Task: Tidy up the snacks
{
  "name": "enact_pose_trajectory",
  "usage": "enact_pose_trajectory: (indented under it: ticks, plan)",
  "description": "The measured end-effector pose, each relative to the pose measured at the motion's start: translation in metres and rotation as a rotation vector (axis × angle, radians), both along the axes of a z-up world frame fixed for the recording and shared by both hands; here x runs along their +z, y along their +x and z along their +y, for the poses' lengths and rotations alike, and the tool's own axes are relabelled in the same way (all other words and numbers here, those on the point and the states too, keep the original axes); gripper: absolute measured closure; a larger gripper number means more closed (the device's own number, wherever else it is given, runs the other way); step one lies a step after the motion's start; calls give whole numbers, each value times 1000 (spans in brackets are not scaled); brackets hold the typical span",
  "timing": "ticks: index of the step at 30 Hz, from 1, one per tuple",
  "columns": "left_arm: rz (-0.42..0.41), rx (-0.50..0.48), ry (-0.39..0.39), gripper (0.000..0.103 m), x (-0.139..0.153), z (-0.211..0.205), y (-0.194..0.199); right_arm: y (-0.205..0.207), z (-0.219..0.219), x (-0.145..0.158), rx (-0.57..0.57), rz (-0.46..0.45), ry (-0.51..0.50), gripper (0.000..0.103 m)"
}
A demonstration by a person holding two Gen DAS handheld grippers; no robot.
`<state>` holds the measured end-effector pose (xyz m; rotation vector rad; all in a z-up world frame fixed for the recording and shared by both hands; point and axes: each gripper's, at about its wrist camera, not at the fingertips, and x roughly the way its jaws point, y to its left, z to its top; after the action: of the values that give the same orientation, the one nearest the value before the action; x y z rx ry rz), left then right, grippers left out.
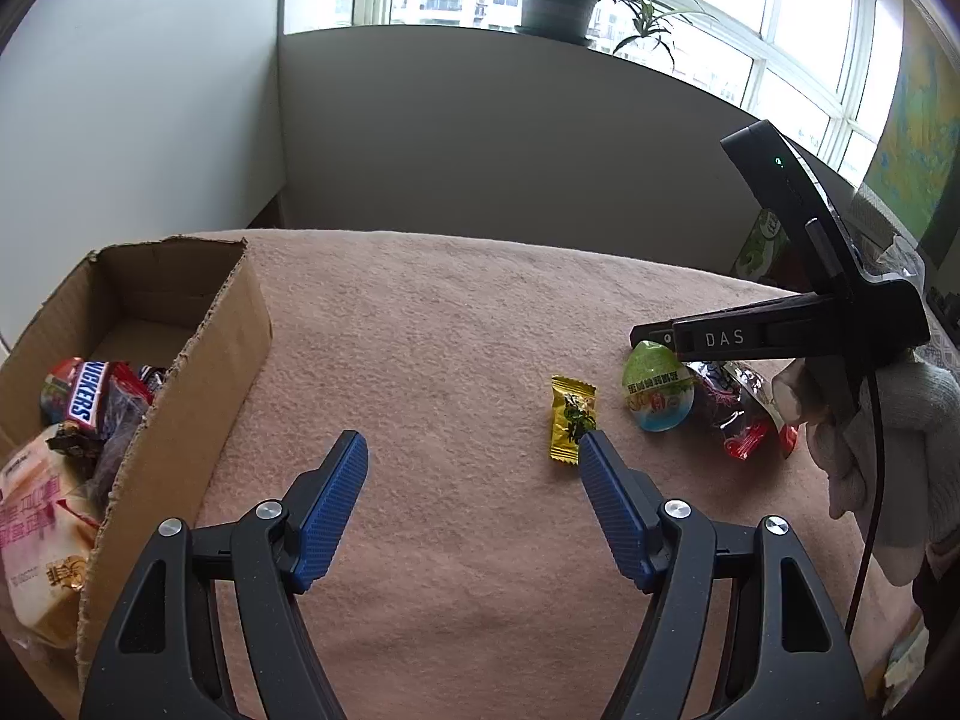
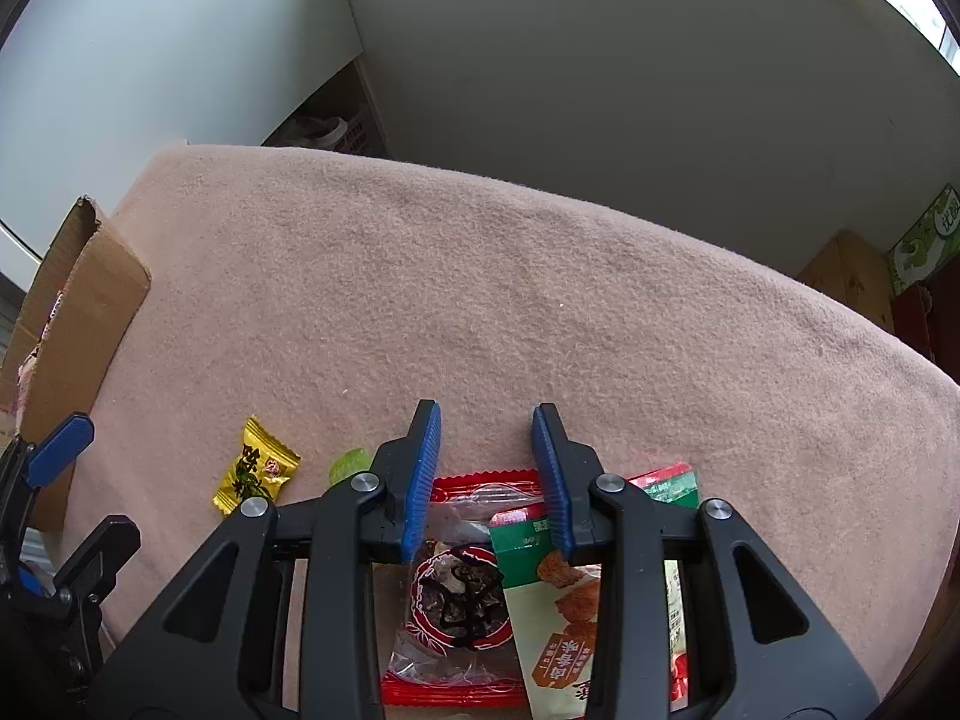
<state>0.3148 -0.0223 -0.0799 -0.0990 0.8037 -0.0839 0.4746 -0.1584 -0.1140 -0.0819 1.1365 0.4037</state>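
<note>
Hovering at lower centre of the left wrist view, the left gripper [image 1: 474, 450] has its fingers spread wide and empty over the pink-covered worktop [image 1: 456, 330]. A yellow candy [image 1: 572, 418] lies beside its right fingertip, a green egg-shaped snack [image 1: 658, 387] further right, the cardboard box [image 1: 198, 372] with a Snickers bar [image 1: 89, 399] at left.

Below centre of the right wrist view, the right gripper [image 2: 486, 420] is partly open, empty, above a red-edged clear packet [image 2: 459, 594] and a green-topped packet [image 2: 555, 600].

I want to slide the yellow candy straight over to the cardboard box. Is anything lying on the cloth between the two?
No. In the left wrist view, only bare pink cloth lies between the yellow candy and the cardboard box; the open left gripper hovers over that stretch.
</note>
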Motion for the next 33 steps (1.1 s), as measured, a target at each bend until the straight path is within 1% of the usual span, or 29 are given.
enact_pose_trajectory:
  ticks: [3,7,9,11,15,17,21,25,27,28,29,33]
  plan:
    - [2,-6,-2,30,0,-3,0,-17,-12,0,-9,25,42,70]
    - [-1,-17,-12,30,1,-7,-3,-39,-33,3,-38,68,139,70]
    - [-1,-20,-13,30,1,-9,-5,-49,-43,4,-54,73,156,70]
    - [1,-24,-17,30,0,-10,-6,-57,-54,5,-75,68,143,69]
    - [-3,-32,-20,30,1,-11,-9,-71,-76,8,-117,72,213,69]
    - [0,-33,-20,30,1,-12,-9,-81,-86,13,-130,56,201,69]
    - [4,-41,-20,30,-1,-14,-7,-90,-92,23,-141,32,193,69]
    - [6,-55,-13,30,-2,-19,-5,-108,-95,33,-147,8,238,69]
    - [13,-70,-16,30,-4,-23,-3,-113,-87,30,-150,-5,251,60]
    - [18,-80,-25,30,-4,-25,-2,-117,-84,31,-153,-16,255,51]
    - [23,-91,-38,30,-4,-26,0,-120,-80,31,-155,-25,255,45]
    - [44,-105,-79,30,-4,-29,10,-128,-67,28,-132,-44,228,45]
